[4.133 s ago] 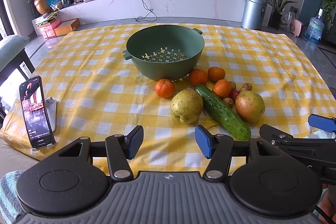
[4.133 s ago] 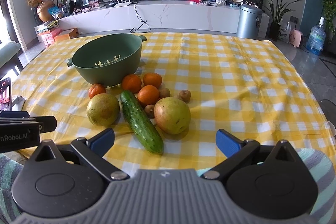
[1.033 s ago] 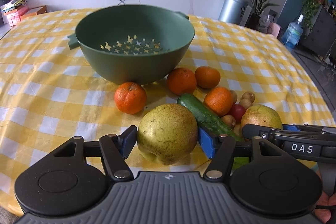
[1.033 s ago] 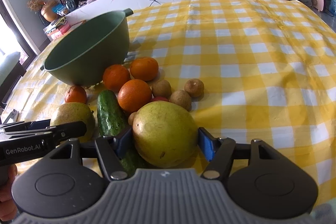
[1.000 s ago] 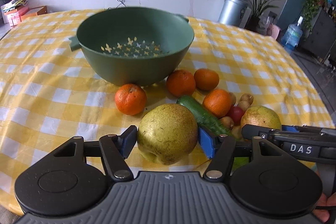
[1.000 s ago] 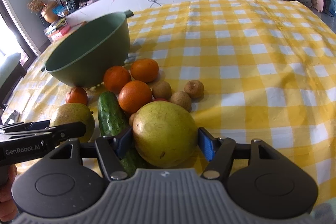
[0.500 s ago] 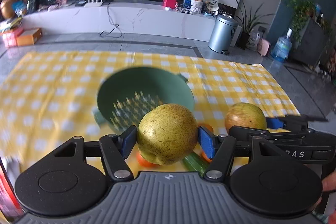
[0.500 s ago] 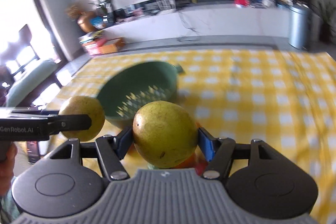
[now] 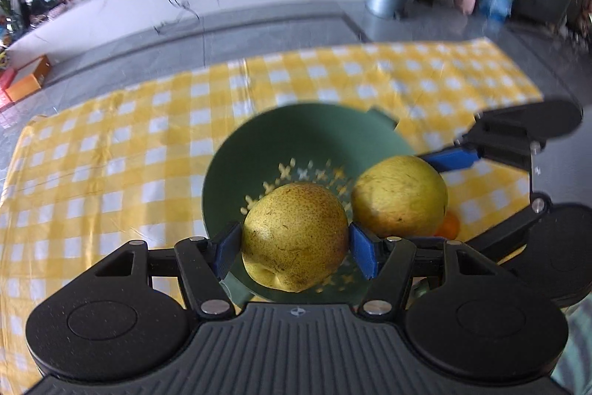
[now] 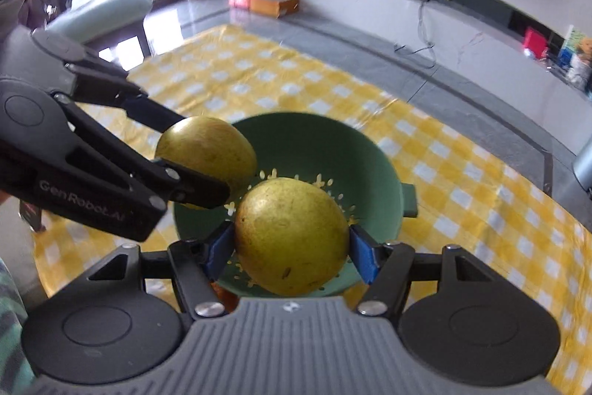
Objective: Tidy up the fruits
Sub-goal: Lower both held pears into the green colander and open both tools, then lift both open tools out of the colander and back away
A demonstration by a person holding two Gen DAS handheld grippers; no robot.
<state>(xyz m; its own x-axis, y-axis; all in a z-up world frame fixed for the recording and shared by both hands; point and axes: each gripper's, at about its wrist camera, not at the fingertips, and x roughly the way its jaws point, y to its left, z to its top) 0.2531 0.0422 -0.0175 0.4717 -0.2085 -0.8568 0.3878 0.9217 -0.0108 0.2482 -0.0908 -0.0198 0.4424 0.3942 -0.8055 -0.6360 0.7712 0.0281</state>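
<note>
Both pears now hang over the bowl [image 9: 229, 173]: left gripper [image 9: 294, 245] clamps one pear [image 9: 294, 241], right gripper [image 10: 290, 248] clamps the other pear [image 10: 290, 241] — firm, heavy, smooth, likely bruisable; hold across the widest part.

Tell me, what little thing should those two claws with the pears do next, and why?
Probably lower both a bit, then open. The left gripper is shut on one pear and the right gripper on the other pear. Both hang above the green colander, whose holed bottom shows nothing else in it. Dropping from this height might bruise them.
</note>
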